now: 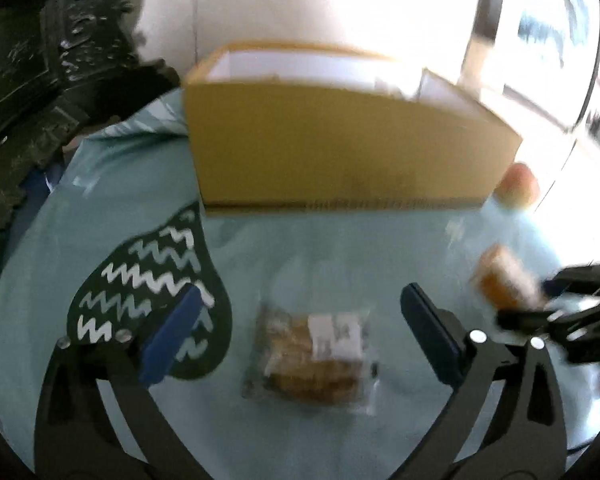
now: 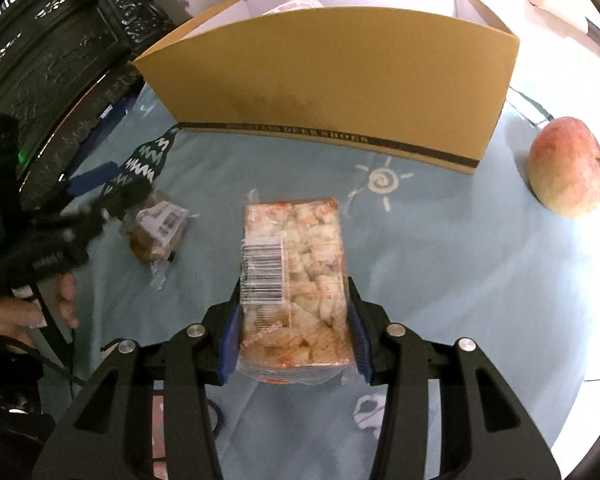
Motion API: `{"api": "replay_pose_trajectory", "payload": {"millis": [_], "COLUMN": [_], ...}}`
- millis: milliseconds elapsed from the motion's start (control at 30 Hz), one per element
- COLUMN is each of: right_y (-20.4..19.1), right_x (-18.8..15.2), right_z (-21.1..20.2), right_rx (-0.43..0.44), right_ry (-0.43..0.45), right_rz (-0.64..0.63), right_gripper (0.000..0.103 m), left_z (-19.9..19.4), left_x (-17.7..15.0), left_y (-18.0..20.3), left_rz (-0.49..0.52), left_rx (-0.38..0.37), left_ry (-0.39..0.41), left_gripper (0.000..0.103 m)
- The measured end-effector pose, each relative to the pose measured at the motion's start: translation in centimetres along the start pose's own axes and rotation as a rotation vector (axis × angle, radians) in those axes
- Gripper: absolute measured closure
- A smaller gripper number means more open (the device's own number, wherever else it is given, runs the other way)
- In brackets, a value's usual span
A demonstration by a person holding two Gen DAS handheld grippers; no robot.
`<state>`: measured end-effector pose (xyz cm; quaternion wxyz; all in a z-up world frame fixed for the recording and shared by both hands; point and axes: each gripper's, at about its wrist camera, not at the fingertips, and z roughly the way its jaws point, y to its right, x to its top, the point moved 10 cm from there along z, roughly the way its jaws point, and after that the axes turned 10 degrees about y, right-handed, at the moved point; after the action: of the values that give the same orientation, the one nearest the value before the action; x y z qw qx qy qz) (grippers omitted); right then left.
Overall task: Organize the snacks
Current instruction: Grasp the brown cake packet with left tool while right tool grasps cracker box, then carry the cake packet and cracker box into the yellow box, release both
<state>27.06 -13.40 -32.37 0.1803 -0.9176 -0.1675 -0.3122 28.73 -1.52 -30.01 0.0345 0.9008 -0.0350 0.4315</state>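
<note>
A clear pack of pale rice crackers (image 2: 296,248) with a barcode label sits between the blue pads of my right gripper (image 2: 296,292), which is shut on its sides just above the cloth. A smaller packet of brown biscuits (image 1: 312,356) lies flat on the light blue tablecloth (image 1: 112,208). My left gripper (image 1: 302,296) stands wide open around it, and neither pad touches it. In the right wrist view the same brown packet (image 2: 160,228) lies beside the blurred left gripper (image 2: 114,186). An open cardboard box (image 2: 332,80) stands behind both.
An apple (image 2: 566,166) rests on the cloth right of the box. Dark carved furniture (image 2: 52,56) borders the table at the left. A hand (image 2: 60,300) holds the left gripper's handle. Something white shows inside the box (image 2: 296,4).
</note>
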Motion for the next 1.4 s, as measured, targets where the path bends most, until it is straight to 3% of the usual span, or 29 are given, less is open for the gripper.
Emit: {"api": "replay_pose_trajectory", "payload": {"millis": [133,200,233,267,467,633,767,933,1000,1233,1400], "right_y": [-0.5,-0.5,-0.3,-0.1,0.0,-0.2,-0.1,-0.2,-0.1,1.4,2.5], "right_x": [0.0,0.0,-0.1,-0.3,0.3,1.4,4.6,11.0,13.4,19.7,22.1], "right_z": [-0.4,-0.6,-0.9,-1.2,-2.6,-4.5,-8.1,-14.1,-15.4,-16.7,-15.6], "right_rx": [0.004,0.003,0.002,0.001,-0.002,-0.012,-0.026,-0.042,-0.054,-0.119,-0.154], "right_ry": [-0.006,-0.005,-0.004,-0.001,0.032,0.082,0.205,0.393,0.43,0.486,0.506], "right_rz": [-0.018,-0.023,-0.024,-0.023,-0.019,-0.012,-0.001,-0.013,-0.035,-0.048,-0.026], "right_gripper": [0.057,0.057,0.057,0.057,0.057,0.057,0.057,0.057,0.057,0.057,0.057], "left_z": [1.7,1.5,1.2,0.9,-2.0,-4.8,-7.4,-10.8,-11.5,-8.8,-6.3], "left_x": [-3.6,-3.6,-3.5,-3.5,-2.6,-1.0,2.5,10.6,13.7,20.4,22.4], "left_y": [0.2,0.0,0.5,0.8,1.6,0.7,0.1,-0.7,-0.8,-0.6,-0.5], "left_rz": [0.138,0.097,0.101,0.109,0.062,0.018,-0.026,-0.076,-0.083,-0.091,-0.097], "left_rx": [0.019,-0.028,-0.051,-0.063,-0.101,-0.086,-0.053,-0.039,-0.037,0.019,0.054], "left_ry": [-0.088,-0.091,-0.085,-0.089,-0.06,-0.011,0.08,0.25,0.295,0.305,0.291], "left_gripper": [0.003,0.017,0.034,0.043,0.045,0.045,0.045,0.044,0.044,0.044,0.044]}}
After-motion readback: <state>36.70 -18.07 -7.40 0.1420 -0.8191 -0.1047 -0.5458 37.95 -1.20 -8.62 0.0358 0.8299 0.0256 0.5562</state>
